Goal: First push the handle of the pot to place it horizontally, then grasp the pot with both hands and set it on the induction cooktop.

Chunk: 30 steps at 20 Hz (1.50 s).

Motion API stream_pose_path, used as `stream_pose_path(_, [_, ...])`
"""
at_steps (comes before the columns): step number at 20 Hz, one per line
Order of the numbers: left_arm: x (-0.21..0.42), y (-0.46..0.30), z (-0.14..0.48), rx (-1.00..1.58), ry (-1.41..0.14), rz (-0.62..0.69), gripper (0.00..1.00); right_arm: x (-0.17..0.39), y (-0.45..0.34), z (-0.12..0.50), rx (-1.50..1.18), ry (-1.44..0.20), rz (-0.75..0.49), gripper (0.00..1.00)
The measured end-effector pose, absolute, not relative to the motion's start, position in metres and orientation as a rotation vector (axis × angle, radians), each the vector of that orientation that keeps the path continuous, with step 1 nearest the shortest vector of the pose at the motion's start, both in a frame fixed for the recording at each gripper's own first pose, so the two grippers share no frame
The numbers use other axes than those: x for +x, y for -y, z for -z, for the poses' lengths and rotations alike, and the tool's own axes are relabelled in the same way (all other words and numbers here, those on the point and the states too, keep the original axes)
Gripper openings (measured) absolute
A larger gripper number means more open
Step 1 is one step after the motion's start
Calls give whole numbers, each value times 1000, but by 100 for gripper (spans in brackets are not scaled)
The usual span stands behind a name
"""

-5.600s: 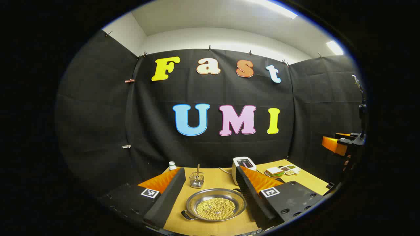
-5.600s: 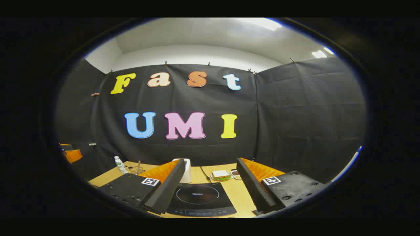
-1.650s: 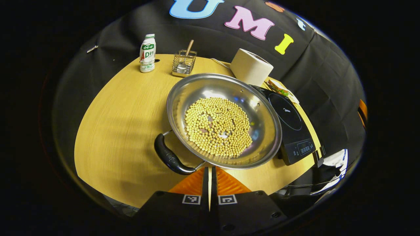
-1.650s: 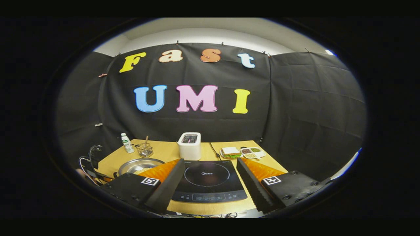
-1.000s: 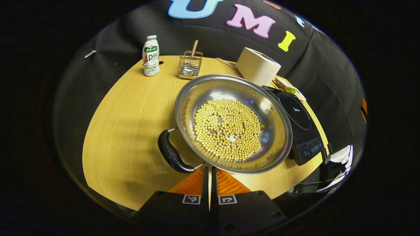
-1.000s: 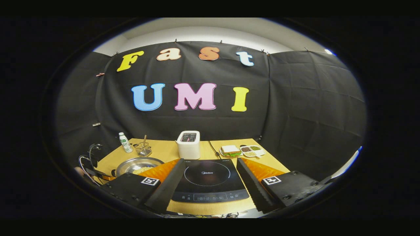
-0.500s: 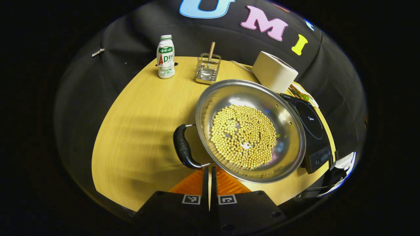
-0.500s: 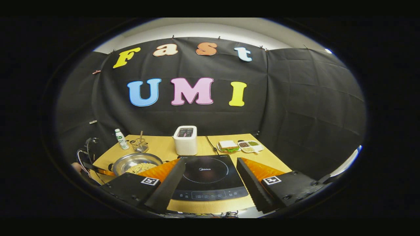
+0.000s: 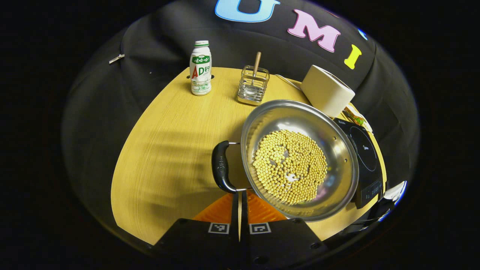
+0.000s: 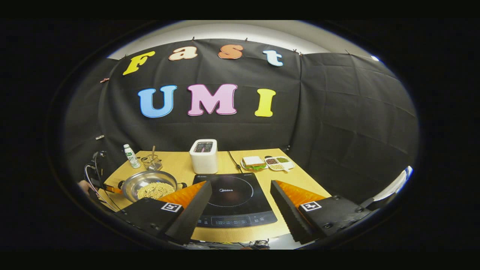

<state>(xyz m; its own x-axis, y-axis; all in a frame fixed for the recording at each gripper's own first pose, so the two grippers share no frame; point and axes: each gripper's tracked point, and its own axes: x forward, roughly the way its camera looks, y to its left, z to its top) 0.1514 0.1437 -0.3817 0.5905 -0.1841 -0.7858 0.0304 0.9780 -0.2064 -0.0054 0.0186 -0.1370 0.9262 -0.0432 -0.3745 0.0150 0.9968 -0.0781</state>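
A steel pot [image 9: 298,159] of pale beans [image 9: 289,166] sits on the wooden table [image 9: 168,150], just left of the induction cooktop [image 9: 365,150], as the left gripper [image 9: 239,200] meets the near end of its black handle [image 9: 221,167]. The gripper's 2 fingers are pressed together with nothing between them, their joined tips right at the handle's lower bracket — the push that should square the handle looks to be in hand, though exact contact is hard to confirm.

In the right gripper view, the right gripper [image 10: 240,200] hangs in front of the cooktop [image 10: 232,197] with its jaws wide apart and empty, the pot [image 10: 150,187] off to its left.

The risk lies in the push itself: the tips bear on a rounded end and could slip off, and a hard shove might slide the pot's far rim against the cooktop's edge or jolt loose beans. A toaster [image 9: 327,93], a wire holder [image 9: 253,84] and a bottle [image 9: 200,69] stand behind, well clear.
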Motion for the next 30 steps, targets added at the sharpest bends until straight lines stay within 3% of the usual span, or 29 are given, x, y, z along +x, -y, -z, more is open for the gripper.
stream_pose_path(11, [165,-161,382,-188,-899,68,5,0,-25,158,-66,-437,7,98])
stream_pose_path(19, [159,-197,329,-167,-779,-36,8,30,-99,214,33,-617,-159,99])
stream_pose_path(21, [162,-196,311,-203,-717,-3,24,45,-119,223,18,-631,-205,99])
stream_pose_path(24, [166,-202,300,-181,-649,6,98,64,-150,245,-29,-665,-278,99])
stream_pose_path(25, [170,-202,299,-176,-633,8,99,69,-160,252,-30,-684,-301,96])
stream_pose_path(30, [182,-194,303,-265,-589,25,95,93,-205,292,-2,-752,-372,100])
